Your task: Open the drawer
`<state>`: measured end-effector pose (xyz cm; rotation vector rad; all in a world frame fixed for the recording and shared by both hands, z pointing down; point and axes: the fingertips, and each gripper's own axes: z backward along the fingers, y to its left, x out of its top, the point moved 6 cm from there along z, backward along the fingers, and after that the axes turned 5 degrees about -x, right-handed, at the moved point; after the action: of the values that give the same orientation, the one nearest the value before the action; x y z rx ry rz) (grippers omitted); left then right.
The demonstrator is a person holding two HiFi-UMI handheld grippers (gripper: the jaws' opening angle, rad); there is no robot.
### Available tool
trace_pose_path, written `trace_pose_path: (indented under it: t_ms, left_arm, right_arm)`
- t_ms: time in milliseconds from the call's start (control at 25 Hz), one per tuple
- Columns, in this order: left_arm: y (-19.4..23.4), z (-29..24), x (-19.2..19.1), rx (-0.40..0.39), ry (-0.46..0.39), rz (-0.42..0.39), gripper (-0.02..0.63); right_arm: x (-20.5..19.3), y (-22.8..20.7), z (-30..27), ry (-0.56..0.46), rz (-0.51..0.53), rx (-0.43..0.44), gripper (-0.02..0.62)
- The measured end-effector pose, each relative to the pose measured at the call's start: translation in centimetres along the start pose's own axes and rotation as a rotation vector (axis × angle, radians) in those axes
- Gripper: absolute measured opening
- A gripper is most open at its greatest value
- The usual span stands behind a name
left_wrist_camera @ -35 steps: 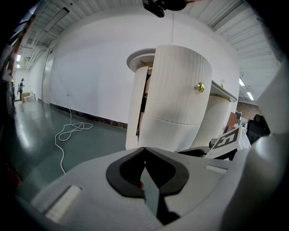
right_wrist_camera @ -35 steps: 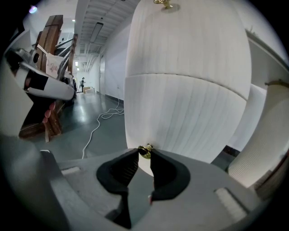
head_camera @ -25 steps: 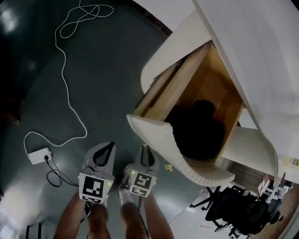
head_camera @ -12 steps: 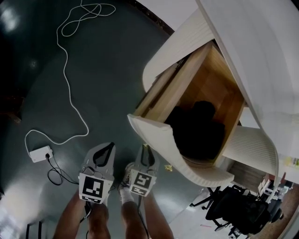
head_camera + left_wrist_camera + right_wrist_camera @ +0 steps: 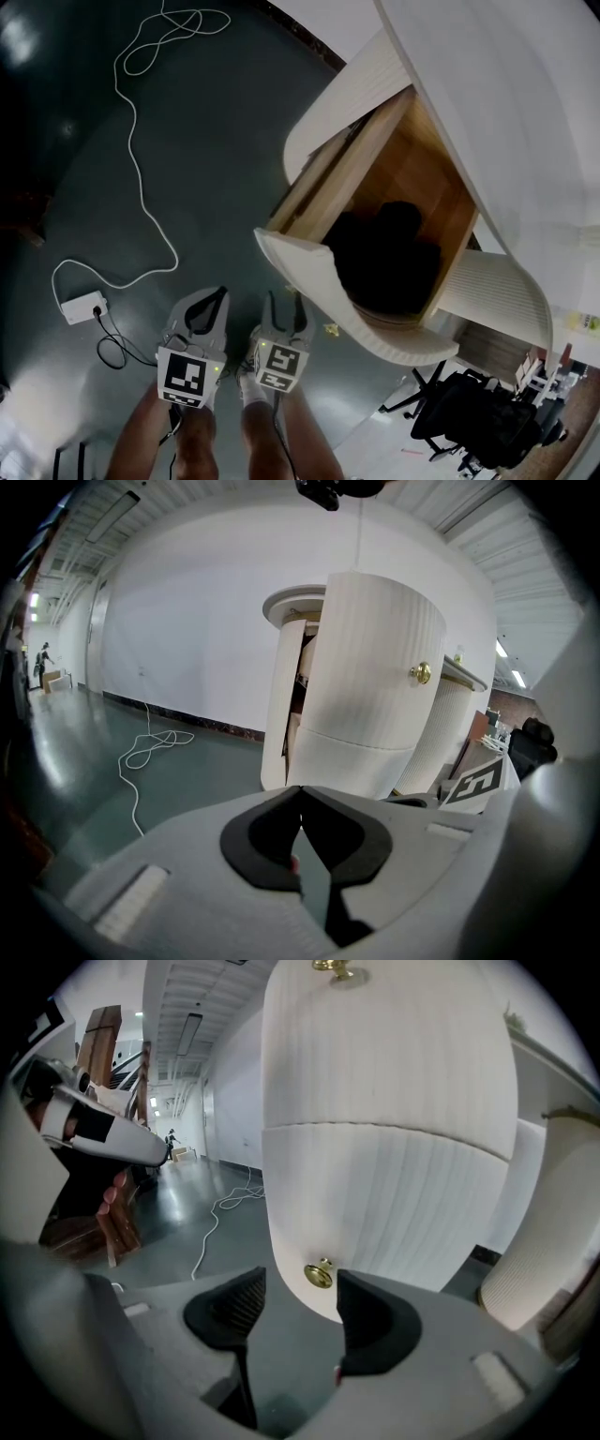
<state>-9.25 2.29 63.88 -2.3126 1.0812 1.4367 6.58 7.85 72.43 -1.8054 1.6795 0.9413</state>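
The drawer [image 5: 323,291] of the white ribbed cabinet [image 5: 487,112] stands pulled far out, showing its wooden inside [image 5: 412,169] and a dark shape [image 5: 384,258] in it. My right gripper [image 5: 285,302] sits just below the drawer front. Its jaws are opening. In the right gripper view the brass knob [image 5: 319,1274] stands between the tips of my right gripper [image 5: 300,1288], and neither pad touches it. My left gripper [image 5: 214,298] hangs beside it to the left, shut on nothing. In the left gripper view the left gripper [image 5: 300,794] faces the cabinet [image 5: 375,686].
A white cable [image 5: 141,169] winds across the dark green floor to a small white box [image 5: 77,309]. A black office chair [image 5: 487,417] stands at the lower right. The person's shoe [image 5: 248,389] shows under the grippers.
The right gripper's jaws have spread apart from a narrow gap to wide. The drawer stays pulled out and the left gripper has not moved.
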Motion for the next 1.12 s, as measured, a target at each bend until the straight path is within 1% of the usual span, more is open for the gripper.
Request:
trace_pose_path:
  t_ms: [160,240,400,560,720,960,1120]
  left_arm:
    - [-0.1,0.7,1.0,-0.004,0.006,0.001,0.009]
    - [-0.3,1.2,1.9,-0.002,0.012,0.004,0.009]
    - [-0.9,2.6,4.3,0.005,0.027,-0.012,0.009]
    - [-1.3,4.7,7.2,0.008,0.039,-0.024,0.009]
    - [-2.3,6.2,10.7,0.002,0.03,-0.034,0.009]
    - [-4.3,8.4,17.6,-0.049,-0.014,-0.075,0.009]
    - [-5.4,10.0,22.2,-0.071,-0.047,-0.079,0.009]
  right_arm:
    - [0.8,0.2,1.4,-0.016,0.01,0.013,0.241]
    - [1.2,0.2,2.5,-0.001,0.001,0.02,0.241]
    - [2.7,-0.7,5.0,0.016,-0.03,0.018,0.241]
    - [5.2,-1.6,7.6,0.013,-0.058,0.011,0.241]
    - [8.2,-3.0,10.3,-0.003,-0.079,-0.001,0.241]
    - [14.0,-4.7,14.7,-0.05,-0.101,-0.042,0.241]
    - [17.3,-5.7,18.0,-0.066,-0.118,-0.067,0.241]
